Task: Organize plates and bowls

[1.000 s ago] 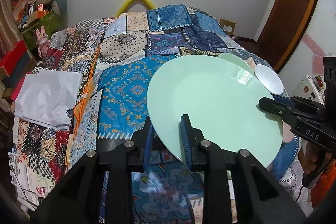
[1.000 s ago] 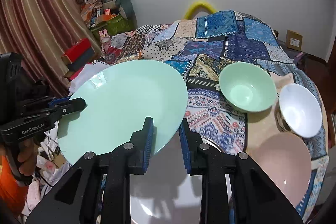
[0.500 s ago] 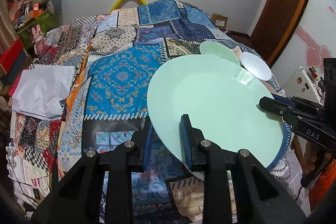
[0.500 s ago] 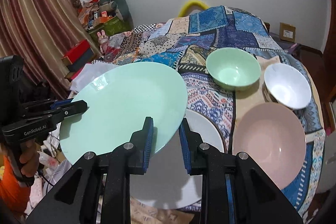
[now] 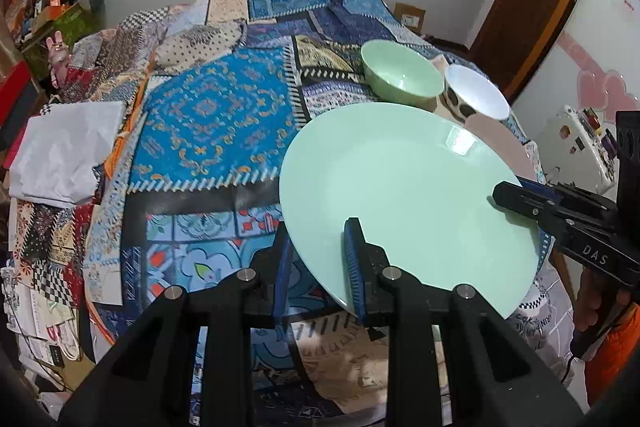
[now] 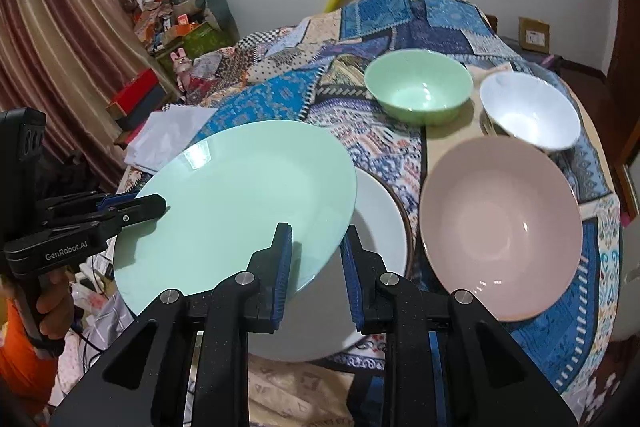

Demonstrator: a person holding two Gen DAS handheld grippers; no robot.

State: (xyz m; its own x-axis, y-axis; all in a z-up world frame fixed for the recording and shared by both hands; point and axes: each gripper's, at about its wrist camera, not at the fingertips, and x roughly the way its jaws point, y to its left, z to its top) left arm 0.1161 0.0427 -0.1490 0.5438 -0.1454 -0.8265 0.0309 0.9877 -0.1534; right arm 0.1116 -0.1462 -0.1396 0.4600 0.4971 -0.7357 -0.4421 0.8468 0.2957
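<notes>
You hold the round pale mint-green plate [image 6: 240, 199] in the air between your two grippers, one on each side of its rim. Your left gripper [image 5: 318, 263] is clamped on the rim nearest its own camera: one blue-padded finger above the plate, the other below. Your right gripper [image 6: 316, 259] grips the opposite rim the same way.

The plate is tilted and its face is bare, with nothing on it but a glint of light. It hangs over the near edge of the table draped in a blue patchwork cloth [image 5: 208, 115], partly above the flat white plate [image 6: 380, 223] lying there. The white plate also carries nothing.

Bowls, all upright on the cloth:
- wide dusty-pink bowl [image 6: 500, 227], just right of the white plate, empty.
- mint-green bowl [image 6: 418, 91], farther back, empty.
- white bowl with a dark-spotted outside [image 5: 476, 95], just beside the green bowl, empty. Whether the two touch, you cannot tell.

Off the table's left side: a crumpled white sheet [image 5: 64, 151].
</notes>
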